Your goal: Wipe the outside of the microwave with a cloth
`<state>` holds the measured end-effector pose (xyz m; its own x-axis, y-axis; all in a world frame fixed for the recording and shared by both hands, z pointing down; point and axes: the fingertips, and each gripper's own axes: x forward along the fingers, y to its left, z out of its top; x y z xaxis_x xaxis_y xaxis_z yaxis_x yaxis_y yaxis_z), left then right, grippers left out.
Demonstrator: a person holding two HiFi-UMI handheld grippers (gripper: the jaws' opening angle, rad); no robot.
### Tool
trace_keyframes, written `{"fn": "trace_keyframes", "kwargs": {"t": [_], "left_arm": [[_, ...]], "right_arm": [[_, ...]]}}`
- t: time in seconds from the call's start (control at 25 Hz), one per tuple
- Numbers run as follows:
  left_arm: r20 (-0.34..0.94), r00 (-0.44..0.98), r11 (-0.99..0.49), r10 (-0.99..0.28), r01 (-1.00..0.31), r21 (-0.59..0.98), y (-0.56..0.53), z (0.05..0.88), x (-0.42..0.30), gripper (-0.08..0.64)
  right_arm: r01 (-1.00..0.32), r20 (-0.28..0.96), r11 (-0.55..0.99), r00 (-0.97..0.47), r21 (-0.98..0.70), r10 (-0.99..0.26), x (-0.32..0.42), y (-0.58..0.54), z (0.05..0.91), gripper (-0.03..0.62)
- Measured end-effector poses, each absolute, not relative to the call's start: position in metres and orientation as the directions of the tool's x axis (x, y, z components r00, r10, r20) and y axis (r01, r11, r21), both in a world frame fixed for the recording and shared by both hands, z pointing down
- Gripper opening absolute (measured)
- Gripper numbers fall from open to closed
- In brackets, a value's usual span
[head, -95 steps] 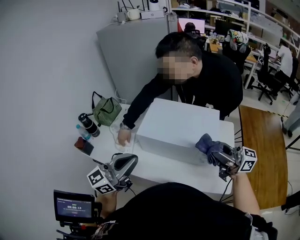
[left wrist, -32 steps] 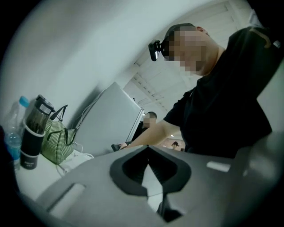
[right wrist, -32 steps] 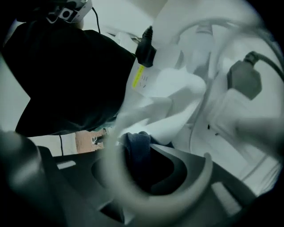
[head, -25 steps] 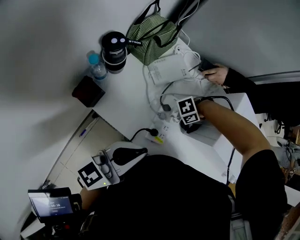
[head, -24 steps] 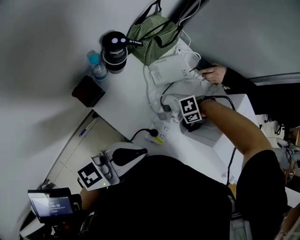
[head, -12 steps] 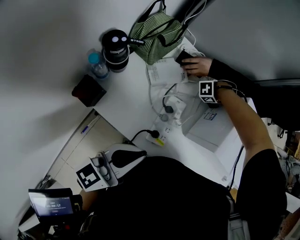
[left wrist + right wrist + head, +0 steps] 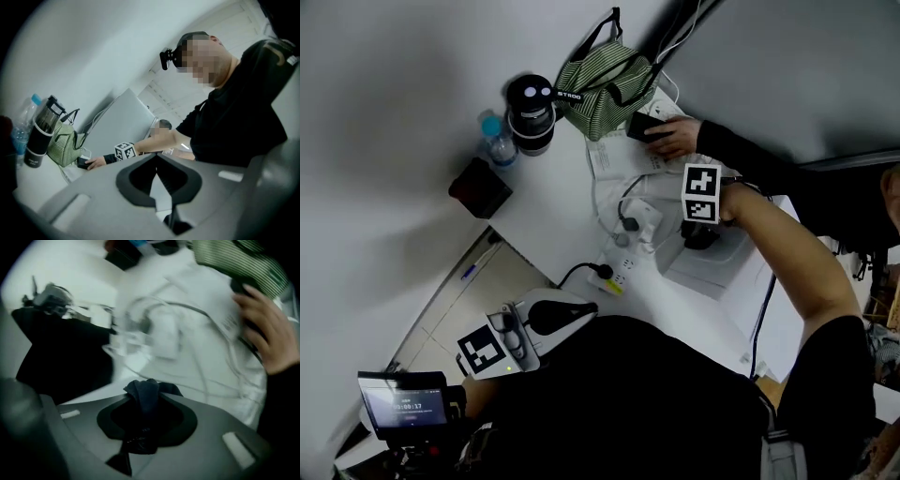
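Note:
The white microwave (image 7: 727,272) stands on the white table (image 7: 553,202), seen from above at its left side. My right gripper (image 7: 701,232) is against the microwave's upper edge, under its marker cube. It is shut on a dark blue cloth (image 7: 147,397), which bunches up between its fingertips in the right gripper view. The cloth is hidden in the head view. My left gripper (image 7: 581,309) is held low by my body, off the table, shut with nothing in it.
Another person's hand (image 7: 670,139) holds a dark object (image 7: 639,125) beside a green striped bag (image 7: 600,84). A black tumbler (image 7: 532,112), water bottle (image 7: 495,139) and dark box (image 7: 480,187) stand at the left. A power strip (image 7: 614,274), adapter (image 7: 639,220) and cables lie beside the microwave.
My view has swung from the microwave's front to its left side. In the last half second my right gripper slid back toward me along the microwave; the other person's hand shifted left.

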<state>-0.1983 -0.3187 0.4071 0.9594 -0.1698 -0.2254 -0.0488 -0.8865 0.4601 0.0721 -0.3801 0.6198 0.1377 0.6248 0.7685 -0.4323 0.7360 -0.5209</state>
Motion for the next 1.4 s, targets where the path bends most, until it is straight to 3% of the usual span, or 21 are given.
{"fn": "trace_keyframes", "kwargs": {"t": [0.08,0.2,0.36,0.52,0.8,1.12,1.2,1.28,1.36,1.4], "left_arm": [[-0.242,0.958,-0.890,-0.156,-0.030,0.455,-0.320,0.400,-0.193,0.005],[-0.245,0.959,-0.890,-0.139,-0.013,0.456,-0.320,0.394,-0.187,0.003],[-0.232,0.961,-0.882,-0.148,-0.022,0.471,-0.319,0.401,-0.190,0.004],[-0.218,0.960,-0.866,-0.175,-0.044,0.499,-0.319,0.413,-0.197,0.004],[-0.229,0.951,-0.855,-0.208,-0.063,0.514,-0.322,0.412,-0.203,0.003],[-0.244,0.950,-0.858,-0.197,-0.047,0.511,-0.319,0.411,-0.201,0.003],[-0.258,0.949,-0.865,-0.184,-0.031,0.500,-0.318,0.407,-0.199,0.003],[-0.268,0.948,-0.872,-0.170,-0.017,0.489,-0.316,0.404,-0.196,0.003],[-0.277,0.948,-0.879,-0.154,-0.003,0.477,-0.316,0.399,-0.193,0.005],[-0.281,0.949,-0.882,-0.145,0.005,0.471,-0.315,0.396,-0.191,0.003]], "right_arm": [[-0.321,0.675,0.640,0.002,-0.698,0.738,0.011,-0.336,0.589,0.100],[-0.212,0.568,0.565,0.051,-0.797,0.821,-0.016,-0.287,0.581,0.100],[-0.277,0.551,0.558,0.110,-0.782,0.827,0.022,-0.280,0.607,0.101],[-0.420,0.639,0.625,0.129,-0.658,0.759,0.079,-0.332,0.627,0.101],[-0.573,0.731,0.751,0.351,-0.327,0.586,0.190,-0.416,0.648,0.101],[-0.395,0.685,0.919,0.670,0.001,0.288,0.235,-0.468,0.632,0.100],[-0.432,0.756,0.901,0.573,-0.050,0.317,0.205,-0.460,0.623,0.101],[-0.504,0.849,0.827,0.298,-0.250,0.437,0.136,-0.433,0.603,0.101],[-0.455,0.800,0.719,0.024,-0.525,0.600,0.055,-0.384,0.566,0.101],[-0.392,0.740,0.670,-0.041,-0.630,0.672,0.025,-0.358,0.548,0.101]]}}
